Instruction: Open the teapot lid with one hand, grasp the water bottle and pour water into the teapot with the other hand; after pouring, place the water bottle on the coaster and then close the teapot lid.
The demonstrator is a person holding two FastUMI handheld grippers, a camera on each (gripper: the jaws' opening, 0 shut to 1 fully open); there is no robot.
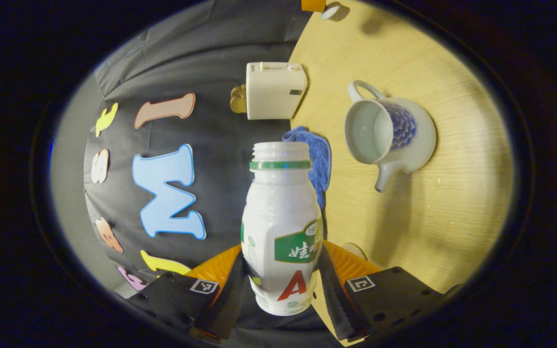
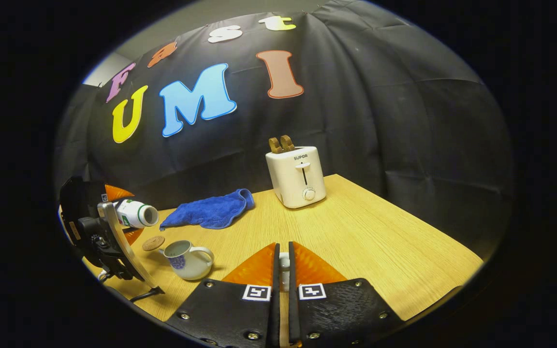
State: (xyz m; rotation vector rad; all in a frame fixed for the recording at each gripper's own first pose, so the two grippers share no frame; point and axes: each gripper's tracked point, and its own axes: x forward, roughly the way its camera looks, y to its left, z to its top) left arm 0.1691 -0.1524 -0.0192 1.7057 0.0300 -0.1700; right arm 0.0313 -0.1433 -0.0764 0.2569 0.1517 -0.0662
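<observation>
While the left gripper (image 1: 282, 285) clamped the water bottle (image 1: 282, 227) between both fingers, the bottle lay tipped on its side, its uncapped mouth pointing toward twelve o'clock in the left gripper view. In that view the teapot (image 1: 389, 135) sat at about two o'clock from the bottle's mouth, on the wooden table (image 1: 452, 217), lid off, its open top pale inside, spout toward six o'clock and handle toward twelve. A blue cloth (image 1: 319, 164) lay just behind the bottle's neck, and a white toaster (image 1: 273, 90) stood at twelve o'clock near the table's edge. Part of a round coaster (image 1: 354, 250) peeked out beside the right-hand finger.

In the right gripper view, the right gripper (image 2: 283, 270) had its fingers drawn almost together on a small white lid (image 2: 284, 266), held above the table (image 2: 380, 241). At nine o'clock the left gripper (image 2: 114, 217) held the bottle (image 2: 136, 213) level, its mouth above and apart from the teapot (image 2: 187, 261). The coaster (image 2: 153, 242) lay just beside the teapot at ten o'clock from it, the cloth (image 2: 211, 210) farther back, and the toaster (image 2: 297, 176) at twelve o'clock with two slices of toast (image 2: 281, 143) standing in it.
</observation>
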